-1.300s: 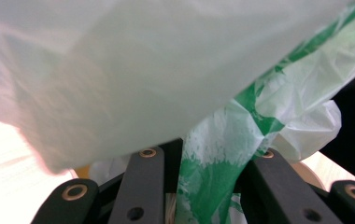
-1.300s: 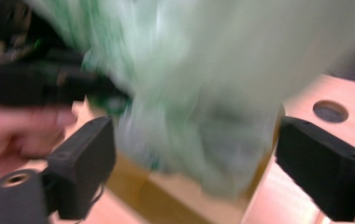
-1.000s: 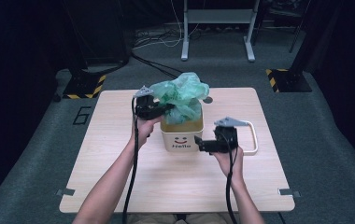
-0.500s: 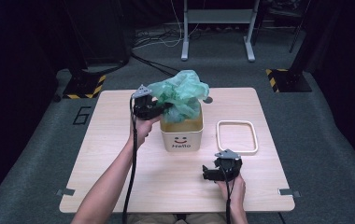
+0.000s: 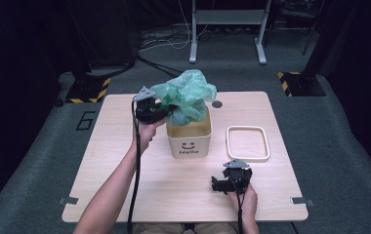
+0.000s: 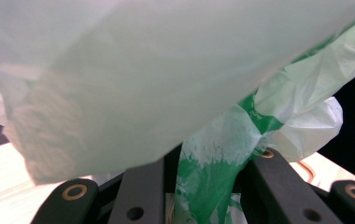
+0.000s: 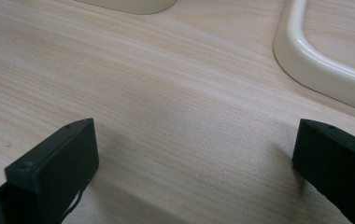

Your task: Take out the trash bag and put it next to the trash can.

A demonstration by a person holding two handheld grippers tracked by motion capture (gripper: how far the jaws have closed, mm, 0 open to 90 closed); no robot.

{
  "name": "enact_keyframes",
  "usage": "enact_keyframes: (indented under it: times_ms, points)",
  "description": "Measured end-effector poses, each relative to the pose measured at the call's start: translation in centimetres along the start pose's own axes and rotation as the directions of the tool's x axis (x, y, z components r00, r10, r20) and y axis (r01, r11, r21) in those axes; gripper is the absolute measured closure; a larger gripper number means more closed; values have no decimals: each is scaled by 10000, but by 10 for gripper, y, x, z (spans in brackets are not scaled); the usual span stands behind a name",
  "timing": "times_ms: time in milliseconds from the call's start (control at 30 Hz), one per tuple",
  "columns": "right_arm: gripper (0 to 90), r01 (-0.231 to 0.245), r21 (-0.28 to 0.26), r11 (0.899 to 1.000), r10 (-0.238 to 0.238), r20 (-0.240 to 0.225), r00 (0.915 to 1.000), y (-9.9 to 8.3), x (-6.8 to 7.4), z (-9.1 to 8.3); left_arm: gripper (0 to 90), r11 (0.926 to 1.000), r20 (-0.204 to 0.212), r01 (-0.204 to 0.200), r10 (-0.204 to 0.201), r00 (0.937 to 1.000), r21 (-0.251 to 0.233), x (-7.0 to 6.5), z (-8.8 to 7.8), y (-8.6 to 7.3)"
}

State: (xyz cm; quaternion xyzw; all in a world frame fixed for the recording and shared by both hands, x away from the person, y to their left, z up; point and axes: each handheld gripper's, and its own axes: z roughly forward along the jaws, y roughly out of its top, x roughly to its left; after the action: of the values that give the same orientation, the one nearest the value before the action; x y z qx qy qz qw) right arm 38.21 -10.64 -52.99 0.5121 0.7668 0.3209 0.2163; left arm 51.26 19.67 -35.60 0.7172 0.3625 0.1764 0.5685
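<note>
Now upright, green bag [image 5: 187,95], left tool [image 5: 168,108] pinching

The table [image 5: 125,195] is evenly lit from above, the room around it dark. Soft shadows lie under the right gripper's [image 7: 194,154] jaws. Close to the left gripper [image 6: 208,186], the bag [image 6: 143,70] is a pale blur.
</note>
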Motion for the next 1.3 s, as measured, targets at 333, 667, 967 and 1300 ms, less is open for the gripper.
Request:
enact_keyframes:
  times_ms: [333,667,967,1300]
  points:
    - [0,-72,-2,10000,72,81,9999,1,1,1,759,9996,-355,-36,26,9994,-295,3,-16,8]
    - [0,-116,-1,9999,116,126,9999,0,1,1,759,9988,-699,166,-198,9974,-459,15,-27,8]
    - [0,-155,1,9999,155,155,9998,0,1,0,759,9975,-1152,383,-449,9923,-592,31,-41,3]
    - [0,-181,16,9998,181,157,9997,0,1,0,759,9954,-1615,619,-730,9842,-726,45,-54,-6]
